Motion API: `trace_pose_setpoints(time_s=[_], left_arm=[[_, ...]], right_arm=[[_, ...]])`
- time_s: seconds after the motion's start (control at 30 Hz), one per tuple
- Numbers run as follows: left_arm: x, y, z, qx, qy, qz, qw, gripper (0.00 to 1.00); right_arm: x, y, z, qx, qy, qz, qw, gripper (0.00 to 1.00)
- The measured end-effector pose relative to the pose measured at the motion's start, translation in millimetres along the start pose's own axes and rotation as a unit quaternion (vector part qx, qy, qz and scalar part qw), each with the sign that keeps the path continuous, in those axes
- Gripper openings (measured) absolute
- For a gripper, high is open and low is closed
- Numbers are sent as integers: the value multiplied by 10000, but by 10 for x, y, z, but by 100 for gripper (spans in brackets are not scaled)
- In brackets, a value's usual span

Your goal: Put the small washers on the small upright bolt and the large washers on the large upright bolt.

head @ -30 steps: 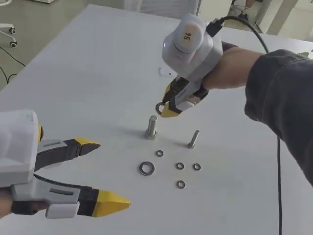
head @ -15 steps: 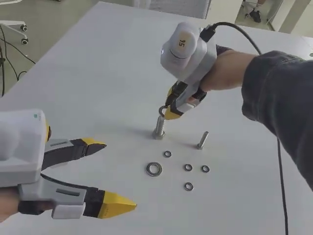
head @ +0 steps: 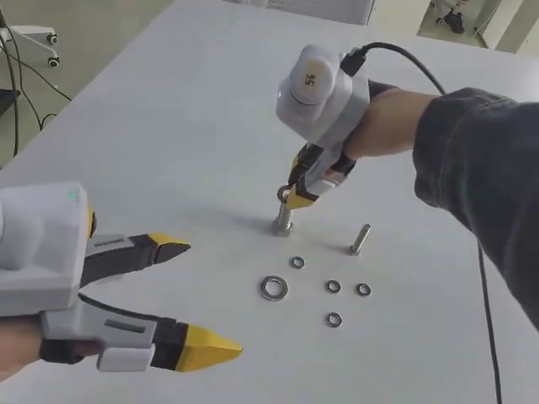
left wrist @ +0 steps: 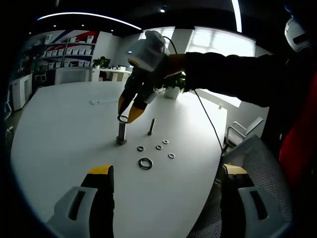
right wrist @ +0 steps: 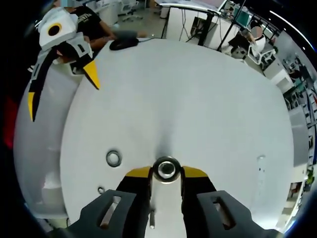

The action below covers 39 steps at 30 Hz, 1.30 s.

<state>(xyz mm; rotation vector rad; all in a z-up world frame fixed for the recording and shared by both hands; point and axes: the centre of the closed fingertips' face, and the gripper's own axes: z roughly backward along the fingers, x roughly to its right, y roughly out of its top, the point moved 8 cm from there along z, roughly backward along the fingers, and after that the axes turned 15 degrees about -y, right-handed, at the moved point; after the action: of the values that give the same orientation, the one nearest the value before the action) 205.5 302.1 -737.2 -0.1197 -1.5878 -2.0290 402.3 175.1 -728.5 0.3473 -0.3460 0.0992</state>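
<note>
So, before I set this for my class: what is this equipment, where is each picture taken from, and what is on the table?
No robot here: a person holds a two-jaw gripper in each hand. The wide picture comes from a camera on the person's head; the two round ones from cameras riding on the grippers. On the white table stand a large bolt and a small bolt, with one loose large washer and four small washers lying beside them. The right gripper pinches a second large washer right at the large bolt's top. The left gripper hangs open, holding nothing.
</note>
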Motion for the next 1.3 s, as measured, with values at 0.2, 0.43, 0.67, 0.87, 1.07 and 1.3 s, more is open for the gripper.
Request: trace_pose_setpoints(time_s=[0.2,0.43,0.67,0.87,1.07,1.3], left_arm=[[-4,-16,-4,1,0,30,10000,89],[-14,-30,-13,6,-2,64,10000,89],[-27,-39,-16,-1,2,87,10000,89],[-27,-51,-24,-24,-9,107,9999,89],[-23,-58,-37,-53,-35,128,9999,89],[-18,-72,-38,-68,-41,160,9998,89]], right_arm=[[-8,7,-54,-57,60,19,10000,23],[-8,-31,-136,-132,130,33,9998,23],[-36,-62,-238,-175,211,-1,9996,23],[-57,-86,-305,-167,249,-93,9995,23],[-111,-137,-417,-215,283,-121,9993,23],[-154,-163,-537,-254,291,-141,9992,23]])
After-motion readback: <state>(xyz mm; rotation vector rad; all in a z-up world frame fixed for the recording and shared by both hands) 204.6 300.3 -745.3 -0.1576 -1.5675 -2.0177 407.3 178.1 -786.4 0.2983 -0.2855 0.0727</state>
